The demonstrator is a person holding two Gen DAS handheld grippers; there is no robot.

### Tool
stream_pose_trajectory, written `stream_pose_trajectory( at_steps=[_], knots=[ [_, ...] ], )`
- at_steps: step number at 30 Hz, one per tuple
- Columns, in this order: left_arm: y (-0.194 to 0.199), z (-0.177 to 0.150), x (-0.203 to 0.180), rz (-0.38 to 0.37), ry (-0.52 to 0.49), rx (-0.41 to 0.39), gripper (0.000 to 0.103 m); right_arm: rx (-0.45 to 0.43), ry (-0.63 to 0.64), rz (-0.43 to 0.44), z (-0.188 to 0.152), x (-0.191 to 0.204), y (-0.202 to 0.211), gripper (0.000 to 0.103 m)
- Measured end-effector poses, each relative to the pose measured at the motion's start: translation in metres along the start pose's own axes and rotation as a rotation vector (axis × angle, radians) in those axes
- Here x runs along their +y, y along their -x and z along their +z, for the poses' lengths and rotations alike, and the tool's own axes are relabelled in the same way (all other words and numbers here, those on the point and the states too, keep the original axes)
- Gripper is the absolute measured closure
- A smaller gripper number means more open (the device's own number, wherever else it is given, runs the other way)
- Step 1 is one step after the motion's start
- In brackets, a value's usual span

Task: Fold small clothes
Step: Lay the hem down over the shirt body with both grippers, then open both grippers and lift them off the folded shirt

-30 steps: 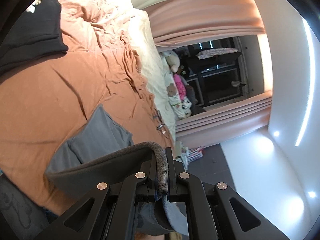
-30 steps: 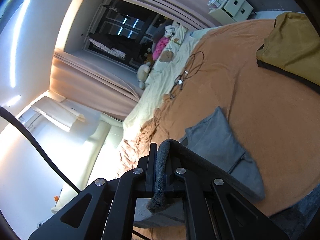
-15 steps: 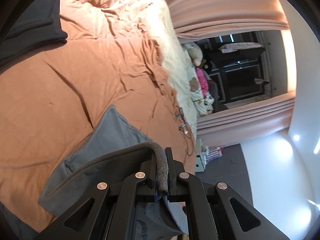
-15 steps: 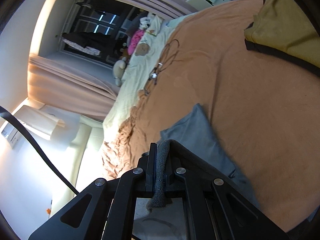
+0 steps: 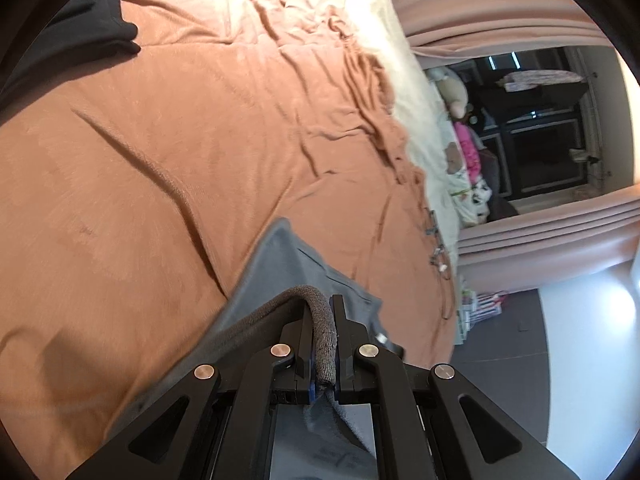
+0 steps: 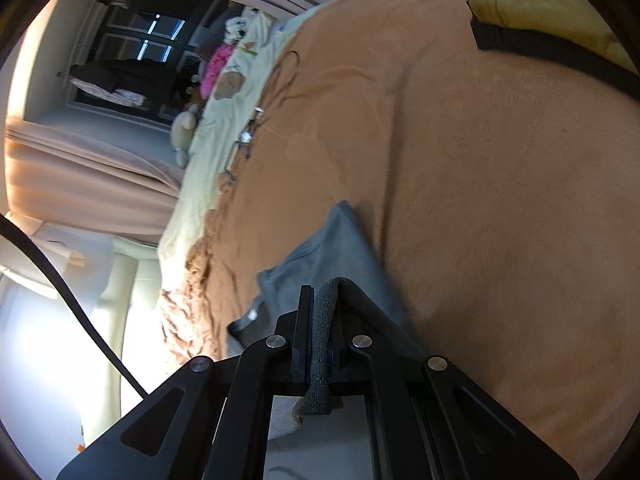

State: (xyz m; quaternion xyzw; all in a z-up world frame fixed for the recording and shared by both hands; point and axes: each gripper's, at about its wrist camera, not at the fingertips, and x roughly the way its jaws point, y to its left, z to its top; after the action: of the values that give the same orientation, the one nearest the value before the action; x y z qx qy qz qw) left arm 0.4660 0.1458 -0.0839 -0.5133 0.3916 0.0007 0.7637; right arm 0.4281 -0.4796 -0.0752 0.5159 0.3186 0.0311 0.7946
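Between your left gripper [image 5: 323, 344] jaws: thick hem of grey garment [image 5: 280, 264], clamped tight. Your right gripper [image 6: 320, 336] pinches another stretch of same hem, garment [image 6: 328, 252] trailing ahead of both onto orange bedspread [image 5: 160, 152]. Beyond right claw, upper right: mustard garment [image 6: 552, 4]. Far left of left claw: black garment [image 5: 76, 36].

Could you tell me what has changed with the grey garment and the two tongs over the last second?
Both tongs, left and right, have carried the grey garment forward and lower over the orange bedspread, so the bed fills more of each view and the garment's free end lies closer. Nothing was taken or released: each pair stays clamped on its folded edge.
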Motion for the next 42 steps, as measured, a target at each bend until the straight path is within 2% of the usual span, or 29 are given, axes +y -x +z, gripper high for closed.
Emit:
stream_pose_trajectory(
  at_steps=[6,9,14,16,17,19,20,21,22,24,26,35,42],
  knots=[
    [-0.037,0.012,0.005,0.078,-0.025,0.025,0.098,0.036,0.055,-0.072,0.002,0.001,-0.008,0.102],
    [-0.053,0.014,0.010,0.140,-0.041,0.039,0.098,0.060,0.065,-0.098,0.001,-0.001,-0.007,0.102],
    [-0.079,0.018,0.016,0.244,-0.093,0.088,0.098,0.107,0.253,-0.211,-0.002,0.027,-0.007,0.101],
    [-0.089,0.016,0.015,0.295,-0.135,0.120,0.098,0.111,0.311,-0.247,-0.009,0.036,-0.002,0.099],
    [-0.092,0.015,0.012,0.312,-0.155,0.131,0.097,0.111,0.328,-0.258,-0.012,0.039,0.001,0.095],
    [-0.094,0.012,0.005,0.347,-0.216,0.139,0.095,0.123,0.330,-0.245,-0.016,0.044,0.008,0.060],
    [-0.094,0.010,0.000,0.360,-0.251,0.140,0.091,0.124,0.332,-0.222,-0.017,0.046,0.014,0.028],
    [-0.093,0.008,-0.004,0.368,-0.284,0.139,0.079,0.109,0.344,-0.226,-0.020,0.050,0.020,0.011],
    [-0.091,0.005,-0.008,0.369,-0.310,0.135,0.070,0.082,0.371,-0.244,-0.023,0.055,0.028,0.011],
    [-0.084,0.001,-0.016,0.370,-0.352,0.120,0.028,0.072,0.413,-0.242,-0.028,0.061,0.040,0.011],
    [-0.077,-0.003,-0.023,0.380,-0.397,0.096,0.017,0.097,0.446,-0.216,-0.036,0.065,0.051,0.011],
    [-0.069,-0.024,-0.038,0.472,-0.595,0.128,0.017,0.165,0.692,-0.398,-0.070,0.079,0.058,0.011],
    [-0.071,-0.055,-0.039,0.558,-0.788,0.203,0.017,0.233,0.829,-0.437,-0.085,0.112,0.047,0.011]
  ],
)
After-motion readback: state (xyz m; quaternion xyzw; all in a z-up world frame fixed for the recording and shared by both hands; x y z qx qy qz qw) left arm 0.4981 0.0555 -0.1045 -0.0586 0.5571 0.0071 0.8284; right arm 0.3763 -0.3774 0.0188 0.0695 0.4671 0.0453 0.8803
